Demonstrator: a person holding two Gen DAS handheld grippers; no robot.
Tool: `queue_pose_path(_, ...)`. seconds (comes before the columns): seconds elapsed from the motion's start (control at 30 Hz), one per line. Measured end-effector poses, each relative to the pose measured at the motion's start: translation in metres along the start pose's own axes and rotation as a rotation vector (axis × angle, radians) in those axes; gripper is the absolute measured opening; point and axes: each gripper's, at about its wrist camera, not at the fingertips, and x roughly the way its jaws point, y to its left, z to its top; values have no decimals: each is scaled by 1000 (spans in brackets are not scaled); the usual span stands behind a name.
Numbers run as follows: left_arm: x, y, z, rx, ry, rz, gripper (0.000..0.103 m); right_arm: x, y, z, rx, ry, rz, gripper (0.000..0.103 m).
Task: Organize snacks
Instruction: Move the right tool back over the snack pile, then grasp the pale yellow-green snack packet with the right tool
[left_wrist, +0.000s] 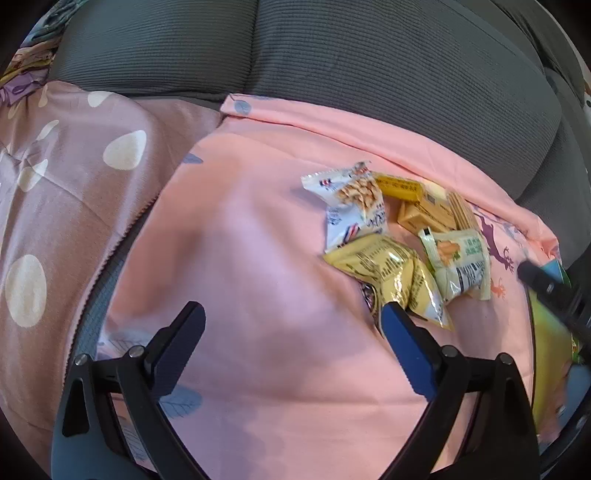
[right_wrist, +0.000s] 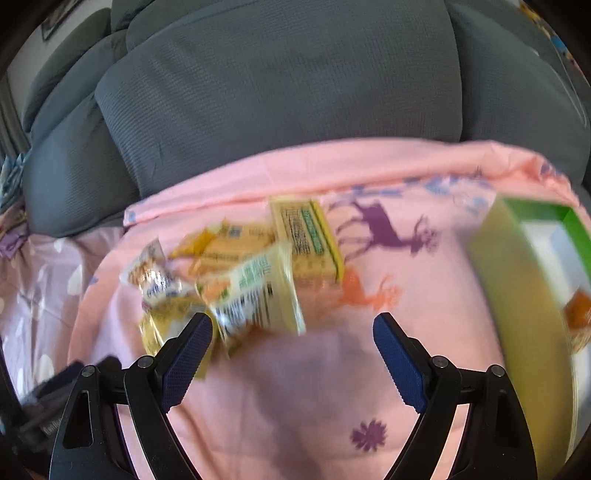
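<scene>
**Jaws spread wide over the snack pile**

Both sets of jaws stand wide apart and grip nothing. On the left gripper (left_wrist: 293, 317), one blue pad overlaps the yellow packet (left_wrist: 391, 275) in view; contact cannot be told. The right gripper (right_wrist: 293, 328) hangs above bare pink sheet (right_wrist: 295, 387). A heap of snacks (left_wrist: 399, 229) lies on the sheet near its back edge, against the grey cushions (left_wrist: 332, 66). An open green box (right_wrist: 532, 280) at the sheet's right edge holds an orange item, blurred.
</scene>
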Motion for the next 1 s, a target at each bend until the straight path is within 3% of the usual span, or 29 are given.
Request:
queue_pose_path(0.17, -1, 1, 1, 6, -9, 20, 92, 25, 22, 20, -91, 106, -2, 89)
queue_pose_path(0.3, -1, 5, 2, -8, 13, -43, 92, 59, 39, 20, -185, 183, -63, 89)
queue_pose_path(0.4, -2, 5, 3, -15, 7, -44, 92, 79, 45, 17, -227, 218, -100, 89)
queue_pose_path(0.67, 2, 7, 4, -22, 12, -18, 92, 98, 43, 12, -197, 199, -88, 87)
queue_pose_path(0.73, 1, 7, 4, -20, 11, -21, 92, 101, 43, 9, -208, 213, -56, 65)
queue_pose_path(0.8, 1, 5, 4, -13, 12, -19, 92, 96, 41, 7, -195, 207, -26, 51)
queue_pose_path(0.9, 1, 3, 4, -5, 8, -19, 92, 83, 37, 5, -177, 179, -33, 38)
queue_pose_path(1.0, 2, 2, 4, -2, 11, -26, 92, 62, 31, 1, -160, 170, 1, 34)
